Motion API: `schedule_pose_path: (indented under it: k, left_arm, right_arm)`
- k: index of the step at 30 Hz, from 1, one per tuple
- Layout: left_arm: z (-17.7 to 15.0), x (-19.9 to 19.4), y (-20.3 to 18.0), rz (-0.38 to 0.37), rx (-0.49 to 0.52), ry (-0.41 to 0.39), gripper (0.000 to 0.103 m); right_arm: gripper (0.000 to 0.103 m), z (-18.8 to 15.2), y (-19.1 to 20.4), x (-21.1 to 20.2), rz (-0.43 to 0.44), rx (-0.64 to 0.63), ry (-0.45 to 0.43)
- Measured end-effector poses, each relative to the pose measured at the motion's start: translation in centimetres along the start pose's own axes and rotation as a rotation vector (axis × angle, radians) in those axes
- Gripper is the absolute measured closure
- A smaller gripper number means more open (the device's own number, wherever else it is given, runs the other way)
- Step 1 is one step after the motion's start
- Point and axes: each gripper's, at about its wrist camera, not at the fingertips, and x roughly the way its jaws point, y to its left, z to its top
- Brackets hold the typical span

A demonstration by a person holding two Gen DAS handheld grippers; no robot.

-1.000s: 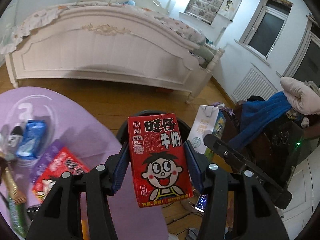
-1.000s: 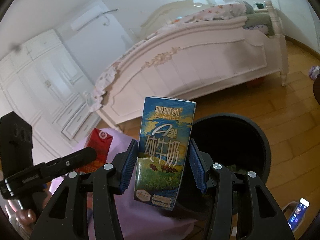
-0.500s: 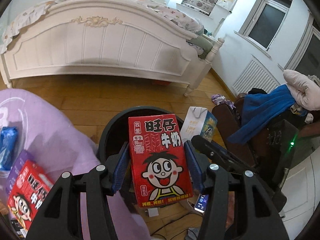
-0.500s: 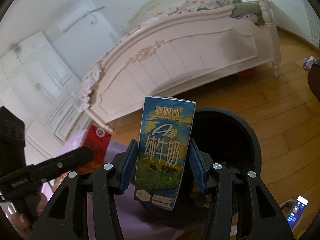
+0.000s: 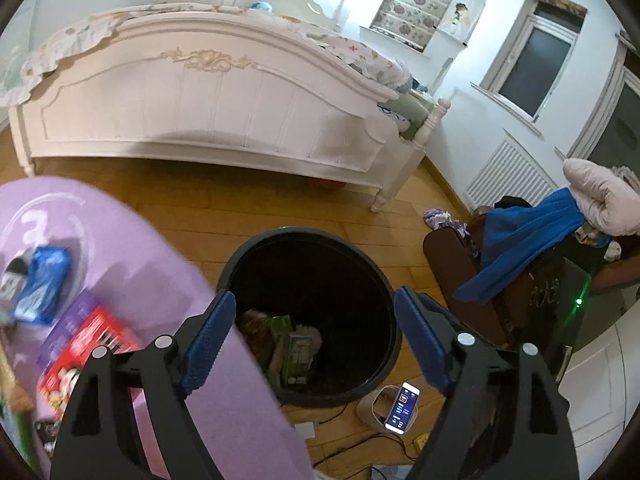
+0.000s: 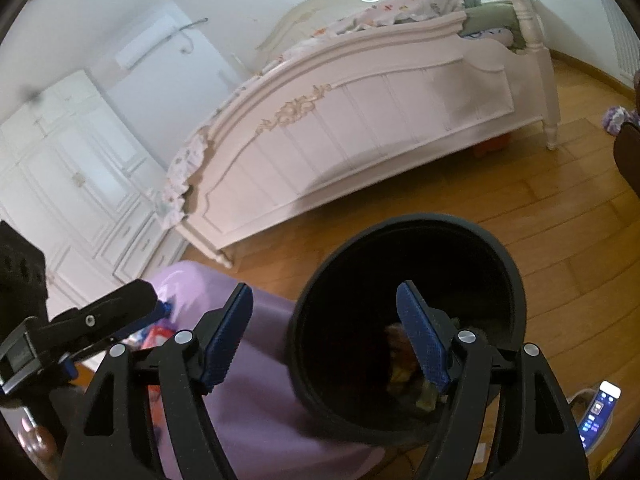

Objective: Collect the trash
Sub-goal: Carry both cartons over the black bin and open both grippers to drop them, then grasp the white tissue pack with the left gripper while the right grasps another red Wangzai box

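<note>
Both tools hang over the black trash bin, and neither has anything between its blue pads: the left tool is spreading its jaws above the bin's mouth, and the right tool is spreading too, its right pad over the bin's dark inside and its left pad over the purple bench. Down in the bin lies a heap of trash — greenish cartons and wrappers, too dim to name singly. The bench curves in from the left, its edge touching or just overlapping the bin's near-left rim. On it, well left of the bin, sit a red carton and a blue packet, both blurred. On the wooden floor near the bin's right side a lit phone rests on a pale holder. Farther right a brown chair carries a blue cloth. Beyond the bin, across bare floor, stands a white bed — nothing lies between the tools and the bin's mouth.
</note>
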Motion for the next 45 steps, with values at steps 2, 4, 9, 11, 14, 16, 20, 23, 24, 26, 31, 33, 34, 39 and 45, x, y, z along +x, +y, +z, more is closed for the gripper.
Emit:
schedule_pose_path:
  k: [2,4,9,11,14,16,20,23,24,26,31,33,34,39,45]
  left_arm:
    - [-0.6,-1.3,0.7,0.009,-0.013,-0.005,0.021]
    - [-1.1,-2.9,1.5,0.021,-0.025,-0.015,0.021]
    - [-2.7,-6.7,3.5,0.056,-0.059,-0.052,0.012]
    - [-3.3,-8.3,4.2,0.081,-0.063,-0.068,0.011]
    - [-4.1,-10.4,5.2,0.113,-0.075,-0.084,0.007]
    - [-5.0,-12.1,5.9,0.141,-0.074,-0.109,0.006]
    - [-6.6,-15.1,7.4,0.219,-0.062,-0.155,0.006]
    - [-8.2,-17.1,9.2,0.285,-0.072,-0.169,0.006]
    - [-8.6,-17.5,9.7,0.301,-0.079,-0.169,0.006]
    - [-9.9,-18.5,11.2,0.323,-0.094,-0.164,0.006]
    - [-11.9,-18.9,13.3,0.378,-0.088,-0.117,0.006]
    - [-12.4,-18.5,13.5,0.396,-0.065,-0.091,0.006]
    - [-12.6,-18.3,13.6,0.414,-0.049,-0.080,0.006]
    - [-14.1,-17.6,15.0,0.419,-0.051,-0.025,0.006]
    - [-14.9,-17.3,16.1,0.407,-0.067,-0.005,0.006]
  right_arm:
    - [0.029,-0.6,1.1,-0.4,0.018,-0.005,0.003]
    - [0.029,-1.2,2.1,-0.7,0.029,-0.017,0.010]
    - [0.029,-2.2,5.1,-1.4,0.054,-0.055,0.023]
    - [0.029,-2.5,6.3,-1.5,0.063,-0.069,0.027]
    - [0.029,-2.9,7.9,-1.8,0.077,-0.091,0.033]
    - [0.029,-3.3,9.2,-1.8,0.089,-0.111,0.041]
    - [0.029,-4.1,11.3,-2.0,0.108,-0.155,0.058]
    - [0.029,-4.7,13.1,-1.8,0.126,-0.193,0.075]
    - [0.029,-5.0,13.8,-1.7,0.134,-0.209,0.083]
    - [0.029,-5.4,14.8,-1.6,0.146,-0.232,0.097]
    - [0.029,-7.1,17.4,-0.9,0.162,-0.284,0.141]
    - [0.029,-7.7,18.1,-0.6,0.159,-0.297,0.155]
    - [0.029,-7.8,18.3,-0.4,0.156,-0.301,0.162]
    - [0.025,-8.5,19.8,1.1,0.120,-0.366,0.201]
    - [0.006,-8.5,22.2,2.4,0.076,-0.564,0.149]
